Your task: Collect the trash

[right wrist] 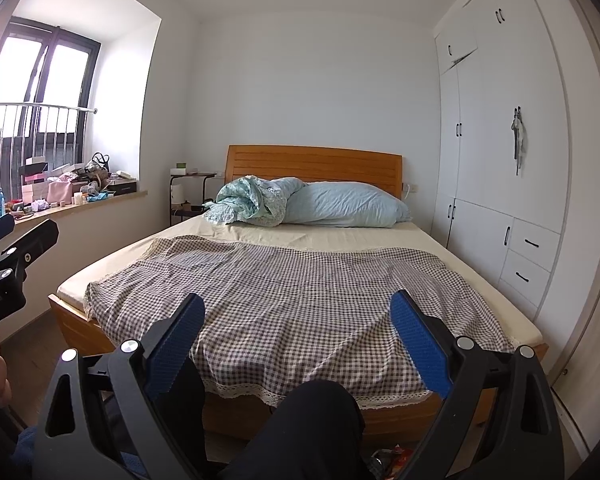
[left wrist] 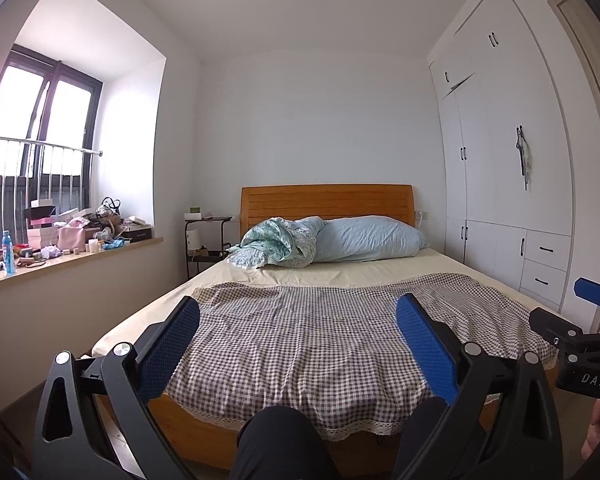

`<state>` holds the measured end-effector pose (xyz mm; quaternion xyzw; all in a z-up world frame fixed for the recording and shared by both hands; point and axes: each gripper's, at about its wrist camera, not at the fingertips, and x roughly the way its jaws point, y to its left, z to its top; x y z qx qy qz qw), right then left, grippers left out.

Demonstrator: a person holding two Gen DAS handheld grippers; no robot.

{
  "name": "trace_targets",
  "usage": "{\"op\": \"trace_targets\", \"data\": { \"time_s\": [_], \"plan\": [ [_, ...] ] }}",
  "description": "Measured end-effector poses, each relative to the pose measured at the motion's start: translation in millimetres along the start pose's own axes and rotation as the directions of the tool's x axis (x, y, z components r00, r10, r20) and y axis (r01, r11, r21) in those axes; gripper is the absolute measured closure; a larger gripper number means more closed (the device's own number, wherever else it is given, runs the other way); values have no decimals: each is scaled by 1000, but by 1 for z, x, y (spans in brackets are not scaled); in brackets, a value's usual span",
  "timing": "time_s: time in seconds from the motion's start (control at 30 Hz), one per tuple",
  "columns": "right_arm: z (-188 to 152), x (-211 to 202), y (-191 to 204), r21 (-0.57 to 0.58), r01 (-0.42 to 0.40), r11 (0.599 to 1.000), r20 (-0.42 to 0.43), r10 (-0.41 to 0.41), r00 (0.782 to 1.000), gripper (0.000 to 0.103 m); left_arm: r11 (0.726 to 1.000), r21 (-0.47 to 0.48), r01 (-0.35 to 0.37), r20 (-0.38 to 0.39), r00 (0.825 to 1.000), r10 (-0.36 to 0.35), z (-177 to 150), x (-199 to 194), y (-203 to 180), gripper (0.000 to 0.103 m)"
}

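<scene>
My left gripper [left wrist: 298, 304] is open, its blue pads spread wide, with nothing between them. My right gripper [right wrist: 298, 300] is open and empty too. Both are held low at the foot of a bed and point along it. A few colourful wrappers [right wrist: 392, 456] lie on the floor at the bottom of the right wrist view, beside the person's dark-clothed knee [right wrist: 312, 420] and partly hidden by it. Small crumpled items sit among the clutter on the window sill [left wrist: 48, 252]. I see no trash on the bed.
A wooden bed [left wrist: 328, 200] fills the middle, with a checked cloth [left wrist: 320, 340], a blue pillow [left wrist: 372, 240] and a bunched quilt [left wrist: 276, 244]. White wardrobes [left wrist: 500, 160] line the right wall. A black side table [left wrist: 204, 240] stands left of the headboard. Dark floor runs along the bed's left side.
</scene>
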<state>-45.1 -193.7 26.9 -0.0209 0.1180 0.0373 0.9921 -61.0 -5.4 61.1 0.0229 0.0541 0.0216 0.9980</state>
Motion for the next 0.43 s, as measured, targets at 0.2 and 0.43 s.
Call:
{"op": "trace_targets", "data": {
  "time_s": [0.2, 0.43],
  "plan": [
    [-9, 15, -3, 0, 20, 1000, -12, -20, 1000, 13, 999, -39, 4, -59, 998, -7, -11, 21, 7, 8],
    [-26, 100, -35, 97, -31, 995, -108, 42, 993, 13, 999, -48, -8, -81, 997, 4, -35, 141, 23, 8]
  ]
}}
